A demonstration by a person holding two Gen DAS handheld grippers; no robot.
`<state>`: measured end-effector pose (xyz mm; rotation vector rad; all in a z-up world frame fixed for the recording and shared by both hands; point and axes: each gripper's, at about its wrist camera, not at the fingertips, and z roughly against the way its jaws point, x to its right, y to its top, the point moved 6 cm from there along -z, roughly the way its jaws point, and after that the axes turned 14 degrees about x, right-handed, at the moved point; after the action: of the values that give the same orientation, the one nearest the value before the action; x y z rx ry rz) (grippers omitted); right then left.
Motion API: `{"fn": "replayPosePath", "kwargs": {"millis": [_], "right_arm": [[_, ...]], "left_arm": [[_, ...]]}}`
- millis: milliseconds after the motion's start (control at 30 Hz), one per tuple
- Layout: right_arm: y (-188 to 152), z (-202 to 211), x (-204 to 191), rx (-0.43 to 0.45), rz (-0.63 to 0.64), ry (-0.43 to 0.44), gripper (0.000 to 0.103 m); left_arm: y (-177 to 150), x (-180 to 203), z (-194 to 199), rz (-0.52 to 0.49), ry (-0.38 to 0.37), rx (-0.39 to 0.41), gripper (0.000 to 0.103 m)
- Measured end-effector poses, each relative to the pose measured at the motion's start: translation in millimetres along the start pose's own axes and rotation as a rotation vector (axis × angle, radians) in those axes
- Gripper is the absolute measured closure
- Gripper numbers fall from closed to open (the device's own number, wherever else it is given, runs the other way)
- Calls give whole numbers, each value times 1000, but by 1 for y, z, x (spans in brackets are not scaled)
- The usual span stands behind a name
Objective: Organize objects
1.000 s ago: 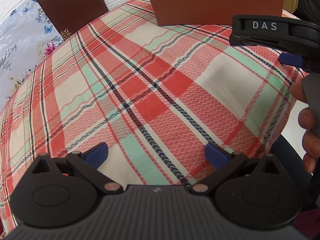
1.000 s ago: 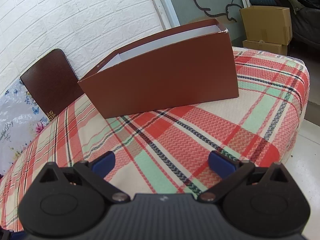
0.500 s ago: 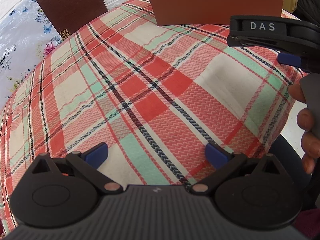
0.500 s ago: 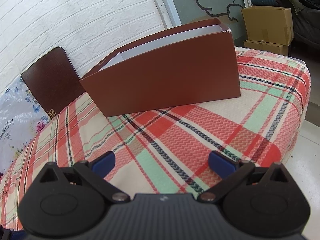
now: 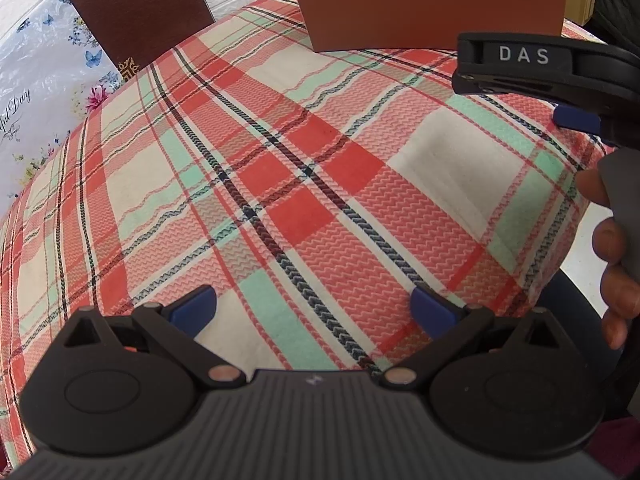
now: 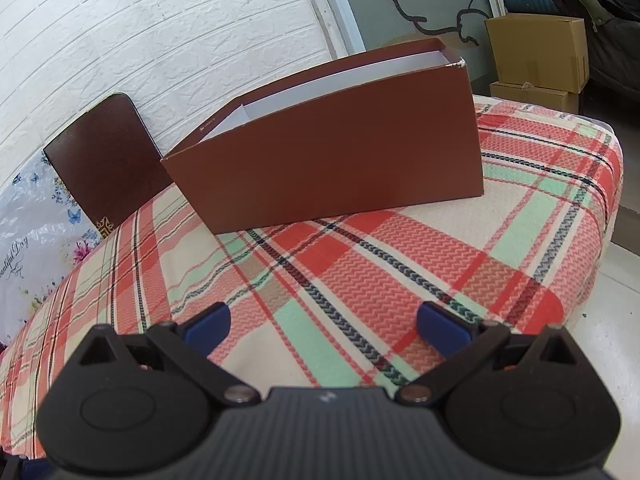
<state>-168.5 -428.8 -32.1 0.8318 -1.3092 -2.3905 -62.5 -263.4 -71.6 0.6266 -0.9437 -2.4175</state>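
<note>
Little has shifted since before: both the left hand-held gripper (image 5: 312, 306) and right hand-held gripper (image 6: 324, 322) are held wide open and empty, and the brown cardboard box (image 6: 328, 156), judged light but easily dented, is best taken by its rim.

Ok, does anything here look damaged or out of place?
Only one small flaw: the brown box has a frayed, whitish nick at its top right corner, seen in the right wrist view. It stands upright on the plaid tablecloth, open at the top. Both grippers, left gripper and right gripper, are open and hold nothing.
</note>
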Motion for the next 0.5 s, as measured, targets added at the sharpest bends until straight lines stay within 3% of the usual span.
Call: {"fn": "replayPosePath", "kwargs": {"millis": [500], "right_arm": [[0,0,0,-1,0,0,0]], "left_arm": [[1,0,1,6,-5,-3,0]]}}
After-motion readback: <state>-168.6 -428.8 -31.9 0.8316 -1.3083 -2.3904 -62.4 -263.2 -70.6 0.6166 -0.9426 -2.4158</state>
